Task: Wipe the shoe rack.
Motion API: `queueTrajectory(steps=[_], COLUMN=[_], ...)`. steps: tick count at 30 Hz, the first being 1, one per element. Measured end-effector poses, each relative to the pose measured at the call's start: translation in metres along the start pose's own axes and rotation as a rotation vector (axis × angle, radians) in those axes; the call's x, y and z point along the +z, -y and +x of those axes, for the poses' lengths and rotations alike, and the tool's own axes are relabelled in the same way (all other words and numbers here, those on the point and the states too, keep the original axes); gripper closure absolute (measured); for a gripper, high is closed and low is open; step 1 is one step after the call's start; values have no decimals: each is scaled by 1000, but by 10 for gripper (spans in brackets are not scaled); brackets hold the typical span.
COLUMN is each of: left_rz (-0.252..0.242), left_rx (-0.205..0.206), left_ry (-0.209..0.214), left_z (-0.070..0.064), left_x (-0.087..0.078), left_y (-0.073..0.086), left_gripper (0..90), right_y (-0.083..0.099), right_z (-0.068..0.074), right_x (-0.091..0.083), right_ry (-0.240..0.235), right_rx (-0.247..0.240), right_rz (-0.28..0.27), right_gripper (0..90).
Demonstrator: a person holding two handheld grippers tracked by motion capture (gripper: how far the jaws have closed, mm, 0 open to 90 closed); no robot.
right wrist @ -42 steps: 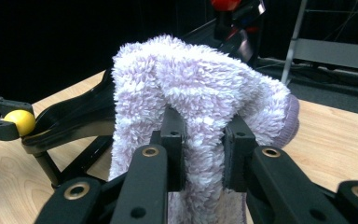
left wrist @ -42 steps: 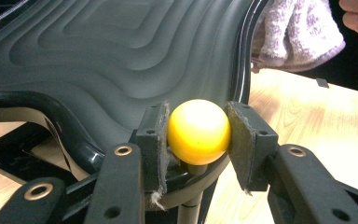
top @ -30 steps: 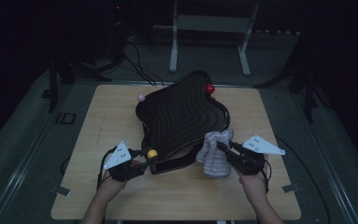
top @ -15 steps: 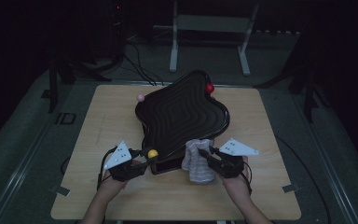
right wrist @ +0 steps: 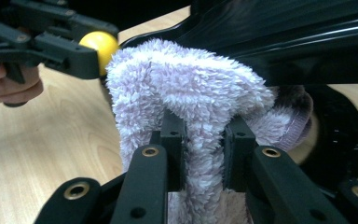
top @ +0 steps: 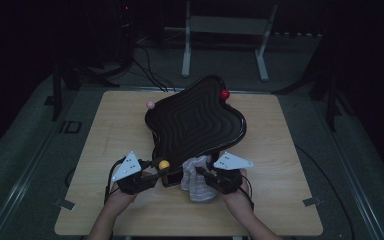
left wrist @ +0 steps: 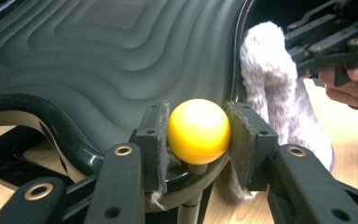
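- The right gripper [top: 206,174] has slid leftward along the near edge since half a second ago; it now sits just beside the tray's near corner, its jaws clamped on a fold of the fluffy cloth [right wrist: 191,93].
- The left gripper [left wrist: 198,133] holds where it was, its jaws pressed together on the yellow ball [left wrist: 198,131], a knob standing on a short stem at the tray's near rim.
- The cloth drapes against the rim of the black wavy tray [top: 195,122], just right of the yellow ball and touching the tray's edge in the left gripper view.
- The two grippers are near each other, with only the cloth and the tray corner between them.
- The tray is tilted, its near corner over the worktop [top: 105,130]; a red ball [top: 224,94] and a pink ball [top: 150,104] mark its far corners.
- Bare worktop lies open to the left, right and near side of both hands.
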State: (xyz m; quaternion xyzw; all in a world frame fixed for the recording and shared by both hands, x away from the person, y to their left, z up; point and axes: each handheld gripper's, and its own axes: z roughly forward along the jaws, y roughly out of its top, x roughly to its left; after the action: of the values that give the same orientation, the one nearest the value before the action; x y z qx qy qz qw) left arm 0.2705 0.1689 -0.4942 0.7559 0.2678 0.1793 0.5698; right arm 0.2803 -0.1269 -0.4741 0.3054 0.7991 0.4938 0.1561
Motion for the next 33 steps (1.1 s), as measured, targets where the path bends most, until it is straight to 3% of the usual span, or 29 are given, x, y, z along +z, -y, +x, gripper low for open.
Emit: queueTrajectory(steps=[26, 33], left_rz=[3, 1], left_rx=[-6, -8], left_ry=[-3, 1], left_z=[0, 0], left_x=[0, 0], left_y=[0, 0], left_gripper=[604, 604], right_y=[12, 22], right_z=[35, 32], right_x=[42, 37], right_ry=[-63, -72], right_rx=[-60, -54], right_rz=[59, 57], right_gripper=[743, 745])
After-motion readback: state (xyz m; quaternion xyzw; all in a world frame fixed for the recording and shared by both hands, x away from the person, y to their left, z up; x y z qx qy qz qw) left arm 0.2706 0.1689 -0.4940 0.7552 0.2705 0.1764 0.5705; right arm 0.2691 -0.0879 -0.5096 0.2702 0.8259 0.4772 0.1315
